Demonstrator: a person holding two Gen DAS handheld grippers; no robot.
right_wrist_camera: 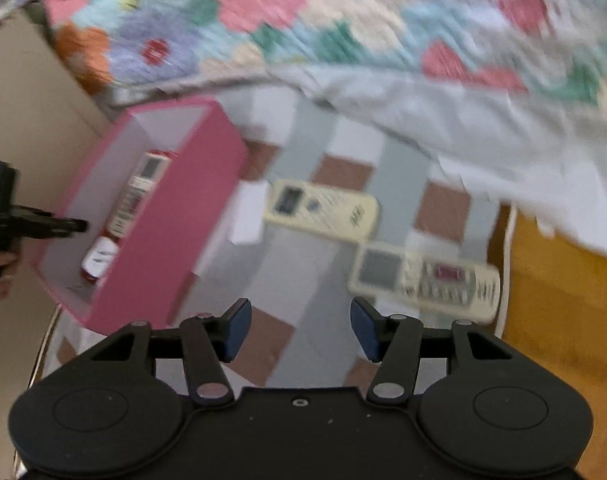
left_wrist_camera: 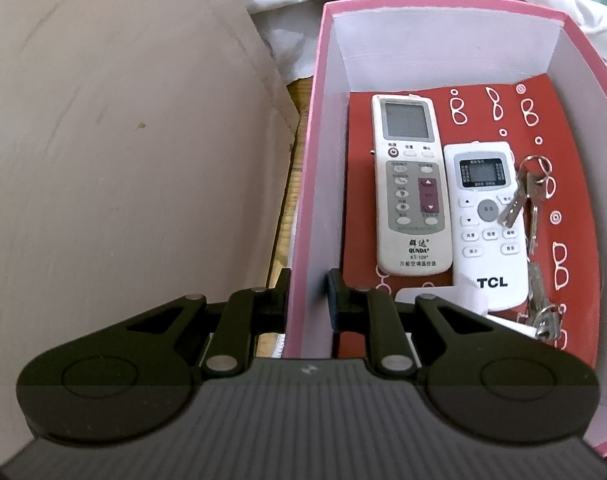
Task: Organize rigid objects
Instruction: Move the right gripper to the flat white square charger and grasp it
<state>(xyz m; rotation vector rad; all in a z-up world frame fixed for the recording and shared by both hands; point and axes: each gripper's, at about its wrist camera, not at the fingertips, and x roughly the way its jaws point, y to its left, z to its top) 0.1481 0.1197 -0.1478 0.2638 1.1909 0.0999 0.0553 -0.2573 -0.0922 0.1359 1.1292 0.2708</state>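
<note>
A pink box [left_wrist_camera: 303,208] with a red patterned floor holds a QUNDA remote [left_wrist_camera: 409,188], a white TCL remote [left_wrist_camera: 488,224], keys [left_wrist_camera: 525,200] and a small white object [left_wrist_camera: 469,298]. My left gripper [left_wrist_camera: 308,294] is shut on the box's left wall, one finger outside and one inside. In the right wrist view the pink box [right_wrist_camera: 167,232] stands at the left, with the left gripper [right_wrist_camera: 43,226] on its wall. My right gripper [right_wrist_camera: 301,326] is open and empty above the checkered cloth. Two cream remotes lie on the cloth: one [right_wrist_camera: 323,208] ahead, one [right_wrist_camera: 427,280] to the right.
A beige panel [left_wrist_camera: 123,140] stands left of the box. A floral quilt [right_wrist_camera: 343,20] lies beyond the cloth. A white card [right_wrist_camera: 249,216] lies beside the box. A wooden surface [right_wrist_camera: 563,300] shows at the right. The right wrist view is motion-blurred.
</note>
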